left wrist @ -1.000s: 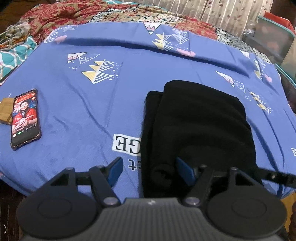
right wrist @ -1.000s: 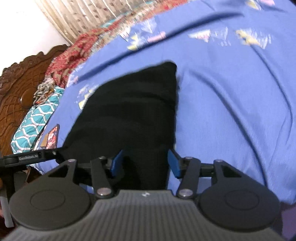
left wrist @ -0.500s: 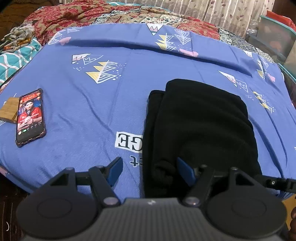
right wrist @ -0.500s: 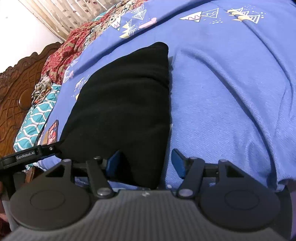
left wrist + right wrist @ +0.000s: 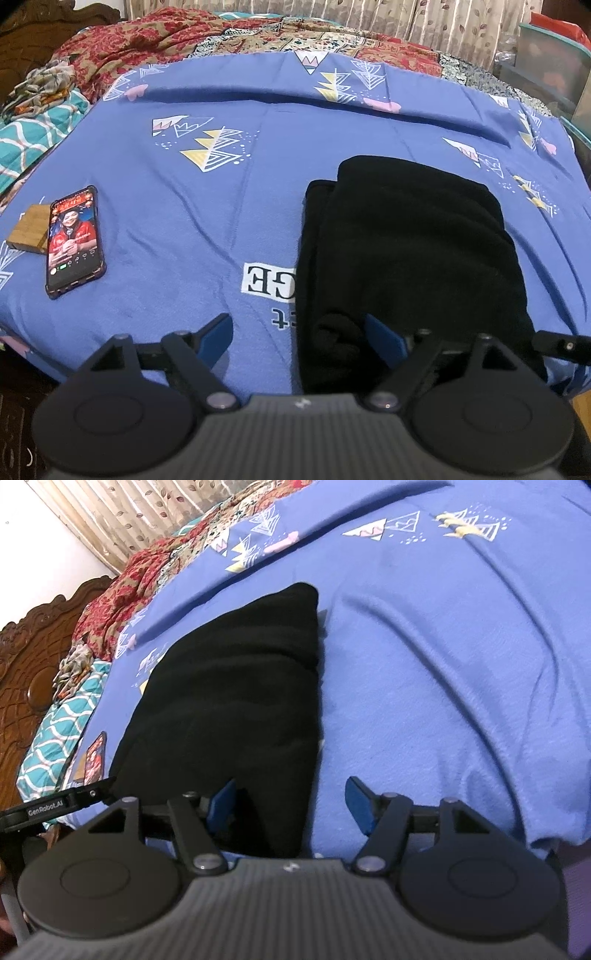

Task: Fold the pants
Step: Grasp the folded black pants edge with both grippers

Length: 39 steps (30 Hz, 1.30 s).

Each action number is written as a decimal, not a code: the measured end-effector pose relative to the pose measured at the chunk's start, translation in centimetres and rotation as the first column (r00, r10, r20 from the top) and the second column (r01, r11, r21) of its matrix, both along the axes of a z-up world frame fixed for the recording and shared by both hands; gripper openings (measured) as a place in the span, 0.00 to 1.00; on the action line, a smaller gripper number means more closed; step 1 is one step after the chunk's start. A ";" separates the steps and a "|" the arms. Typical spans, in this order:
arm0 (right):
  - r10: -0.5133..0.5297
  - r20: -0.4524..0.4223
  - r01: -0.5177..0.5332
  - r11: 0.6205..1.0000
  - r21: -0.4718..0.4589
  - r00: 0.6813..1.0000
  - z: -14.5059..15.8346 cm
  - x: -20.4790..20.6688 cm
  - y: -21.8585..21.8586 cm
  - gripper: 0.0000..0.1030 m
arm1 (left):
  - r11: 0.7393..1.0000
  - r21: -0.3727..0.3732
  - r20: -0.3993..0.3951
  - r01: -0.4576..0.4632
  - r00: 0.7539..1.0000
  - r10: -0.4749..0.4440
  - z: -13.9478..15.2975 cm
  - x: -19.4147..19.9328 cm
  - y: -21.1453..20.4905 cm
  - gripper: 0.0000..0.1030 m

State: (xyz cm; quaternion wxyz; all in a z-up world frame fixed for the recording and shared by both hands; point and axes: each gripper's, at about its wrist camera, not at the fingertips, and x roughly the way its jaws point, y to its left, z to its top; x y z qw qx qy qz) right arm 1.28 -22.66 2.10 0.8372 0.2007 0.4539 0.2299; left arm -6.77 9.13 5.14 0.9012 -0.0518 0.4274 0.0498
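With both the left gripper (image 5: 299,334) and right gripper (image 5: 290,799) spread wide at the frame's bottom, the black pants (image 5: 406,258) seemingly lay folded, needing only gentle smoothing.

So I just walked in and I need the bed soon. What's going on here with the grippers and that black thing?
A person is folding black pants on the blue bedsheet with two handheld grippers. The pants already lie in a compact folded bundle near the bed's front edge. The left gripper and right gripper are both open at the bundle's near end, gripping nothing. A phone lies off to the left beside a small wooden block.
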 end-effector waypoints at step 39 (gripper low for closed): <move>0.014 -0.035 -0.010 0.994 0.105 0.999 -0.9 -1.2 1.3 0.94 | 0.997 -0.044 0.002 0.057 0.998 -0.057 -0.3 0.6 2.0 0.98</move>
